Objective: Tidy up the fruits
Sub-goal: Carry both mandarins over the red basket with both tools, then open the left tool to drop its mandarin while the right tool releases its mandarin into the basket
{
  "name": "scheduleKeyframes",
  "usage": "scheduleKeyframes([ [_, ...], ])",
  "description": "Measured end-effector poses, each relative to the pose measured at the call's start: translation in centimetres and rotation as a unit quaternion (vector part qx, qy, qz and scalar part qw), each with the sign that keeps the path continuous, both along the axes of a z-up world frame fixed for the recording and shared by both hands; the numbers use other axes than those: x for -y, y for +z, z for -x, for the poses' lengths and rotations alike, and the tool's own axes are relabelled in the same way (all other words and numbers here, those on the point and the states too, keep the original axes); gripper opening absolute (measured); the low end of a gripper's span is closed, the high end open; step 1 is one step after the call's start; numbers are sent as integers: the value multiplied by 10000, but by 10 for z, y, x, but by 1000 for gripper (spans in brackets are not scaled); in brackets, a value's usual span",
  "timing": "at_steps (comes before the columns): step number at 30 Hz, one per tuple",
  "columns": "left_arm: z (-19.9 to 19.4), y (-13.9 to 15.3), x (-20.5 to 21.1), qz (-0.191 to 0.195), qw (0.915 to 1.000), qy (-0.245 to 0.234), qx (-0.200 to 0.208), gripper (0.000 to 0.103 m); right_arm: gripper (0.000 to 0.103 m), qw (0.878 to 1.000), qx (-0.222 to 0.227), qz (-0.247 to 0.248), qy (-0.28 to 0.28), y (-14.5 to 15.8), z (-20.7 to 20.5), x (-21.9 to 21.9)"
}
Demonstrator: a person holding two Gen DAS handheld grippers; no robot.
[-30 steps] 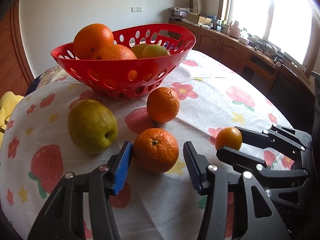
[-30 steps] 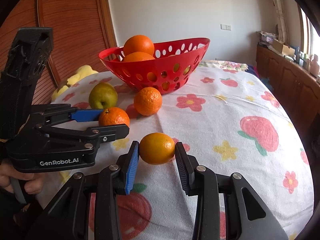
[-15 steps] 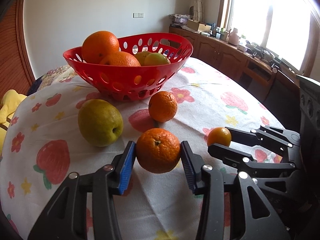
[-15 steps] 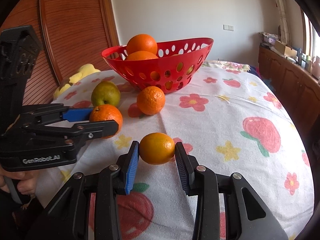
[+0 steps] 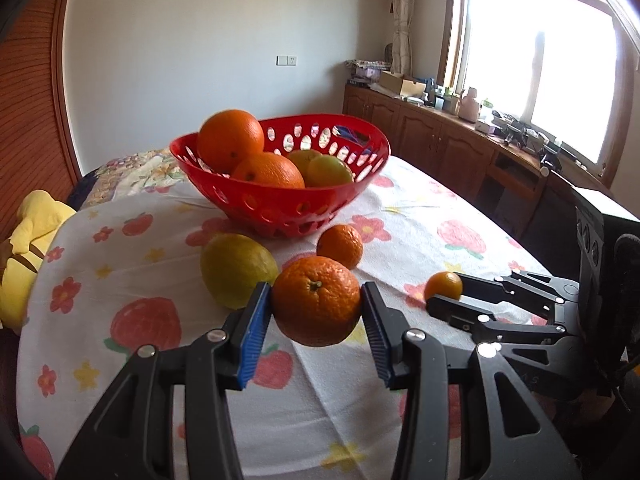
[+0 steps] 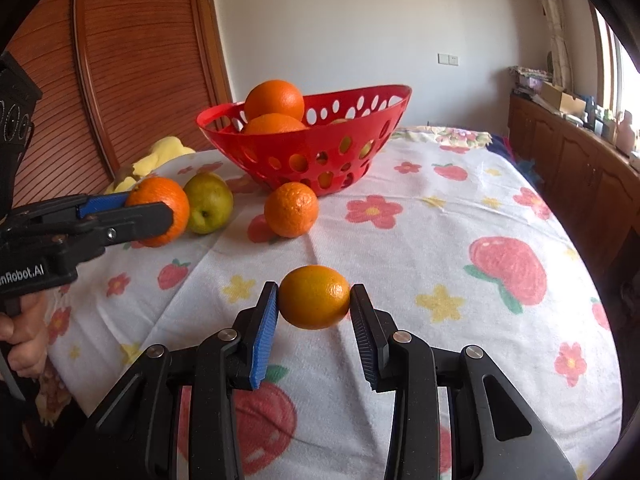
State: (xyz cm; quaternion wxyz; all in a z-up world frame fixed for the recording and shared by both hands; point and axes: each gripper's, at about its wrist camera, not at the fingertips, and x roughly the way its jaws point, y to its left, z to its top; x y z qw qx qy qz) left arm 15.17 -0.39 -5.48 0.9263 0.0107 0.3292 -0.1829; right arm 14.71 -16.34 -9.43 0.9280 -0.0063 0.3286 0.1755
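My left gripper (image 5: 316, 312) is shut on a large orange (image 5: 317, 301) and holds it above the tablecloth; it also shows in the right wrist view (image 6: 160, 211). My right gripper (image 6: 314, 300) is shut on a small smooth orange (image 6: 314, 297), held just above the cloth; it also shows in the left wrist view (image 5: 444, 286). A red perforated basket (image 5: 288, 204) with several oranges and green fruits stands behind. A green pear (image 5: 236, 270) and another orange (image 5: 340, 246) lie on the cloth in front of the basket.
The table wears a white cloth (image 6: 440, 240) with strawberry and flower prints. A yellow soft toy (image 5: 24, 248) sits at the left edge. Wooden cabinets (image 5: 460, 148) with clutter line the right wall under a window. A wooden door (image 6: 132, 80) stands behind left.
My left gripper has closed on the large orange and lifted it off the cloth. My right gripper has stayed shut on the small orange and lifted it slightly.
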Motion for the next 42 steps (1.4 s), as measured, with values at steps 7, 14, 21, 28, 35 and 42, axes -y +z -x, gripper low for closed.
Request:
scheduleKeyframes([
  [7, -14, 20, -13, 88, 9997, 122, 215, 44, 36, 9996, 291, -13, 70, 35, -9, 12],
  [14, -39, 36, -19, 47, 9991, 195, 378, 44, 36, 9983, 541, 37, 210, 73, -42, 17],
  [21, -73, 45, -22, -21, 9987, 198, 478, 44, 36, 9975, 563, 100, 424, 83, -85, 7],
  [28, -104, 44, -22, 16, 9986, 231, 469, 44, 36, 9966, 352, 170, 730, 69, -117, -13],
  [35, -129, 33, -24, -6, 9990, 275, 353, 44, 36, 9955, 174, 234, 902, 55, -136, -23],
  [42, -139, 25, -25, 64, 9992, 270, 292, 44, 36, 9945, 158, 279, 998, 52, -139, -28],
])
